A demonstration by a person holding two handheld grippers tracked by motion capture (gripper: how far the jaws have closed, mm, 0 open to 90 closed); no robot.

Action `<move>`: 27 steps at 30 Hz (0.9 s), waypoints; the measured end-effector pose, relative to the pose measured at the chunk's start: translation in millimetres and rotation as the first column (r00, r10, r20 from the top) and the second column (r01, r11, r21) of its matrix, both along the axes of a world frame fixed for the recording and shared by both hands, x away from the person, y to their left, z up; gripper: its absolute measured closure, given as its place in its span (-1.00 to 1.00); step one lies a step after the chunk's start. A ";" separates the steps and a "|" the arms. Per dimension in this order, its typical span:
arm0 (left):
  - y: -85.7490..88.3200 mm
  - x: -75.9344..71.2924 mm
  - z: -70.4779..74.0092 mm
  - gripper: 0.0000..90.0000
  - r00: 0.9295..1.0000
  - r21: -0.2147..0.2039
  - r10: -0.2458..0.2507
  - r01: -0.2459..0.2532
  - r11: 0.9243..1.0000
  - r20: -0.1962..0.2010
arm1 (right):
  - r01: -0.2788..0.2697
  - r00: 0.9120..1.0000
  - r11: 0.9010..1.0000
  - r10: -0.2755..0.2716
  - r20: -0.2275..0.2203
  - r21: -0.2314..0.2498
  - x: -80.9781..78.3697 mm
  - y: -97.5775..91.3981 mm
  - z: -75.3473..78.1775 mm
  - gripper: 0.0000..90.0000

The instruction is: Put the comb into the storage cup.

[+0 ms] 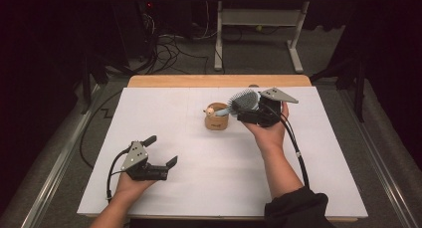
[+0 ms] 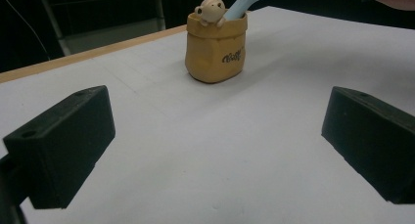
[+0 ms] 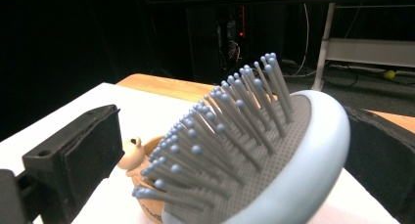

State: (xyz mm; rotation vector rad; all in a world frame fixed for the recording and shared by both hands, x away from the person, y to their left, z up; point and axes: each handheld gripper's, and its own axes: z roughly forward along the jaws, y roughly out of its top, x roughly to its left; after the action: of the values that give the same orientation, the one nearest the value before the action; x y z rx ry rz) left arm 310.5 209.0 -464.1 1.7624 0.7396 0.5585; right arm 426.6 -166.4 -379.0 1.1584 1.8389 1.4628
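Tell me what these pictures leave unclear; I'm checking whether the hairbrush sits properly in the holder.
- Hairbrush handle end: hidden inside the bear pot in the left gripper view.
- Right claw: its far jaw is behind the brush head in the right gripper view, so contact there cannot be told.
- Pot lettering: too small in the high view, blurred in the left gripper view.

I can make out one dark script word on the front of the tan bag-shaped holder (image 2: 216, 49), something like "Coffee", too small and blurred to read surely.
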 end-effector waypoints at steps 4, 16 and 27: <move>0.9 0.7 0.5 -1.00 1.000 -0.014 0.001 -0.001 1.000 -0.005 | -0.008 1.000 1.000 0.008 -0.001 -0.019 -7.6 -0.5 -1.5 -0.99; 3.8 6.9 -1.6 -1.00 0.999 -0.030 0.010 -0.011 0.999 -0.049 | -0.030 0.999 0.995 0.025 -0.045 -0.094 -37.1 -12.0 -32.3 -0.99; 5.1 8.0 -2.0 -1.00 0.998 -0.024 0.010 -0.011 1.000 -0.057 | -0.035 0.998 0.990 0.029 -0.051 -0.135 -68.6 -30.8 -58.6 -0.99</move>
State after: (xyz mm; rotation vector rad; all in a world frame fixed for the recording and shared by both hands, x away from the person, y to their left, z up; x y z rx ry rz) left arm 318.5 214.0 -466.2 1.7593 0.7922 0.5065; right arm 358.0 -197.2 -437.6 1.1123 1.9661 1.3146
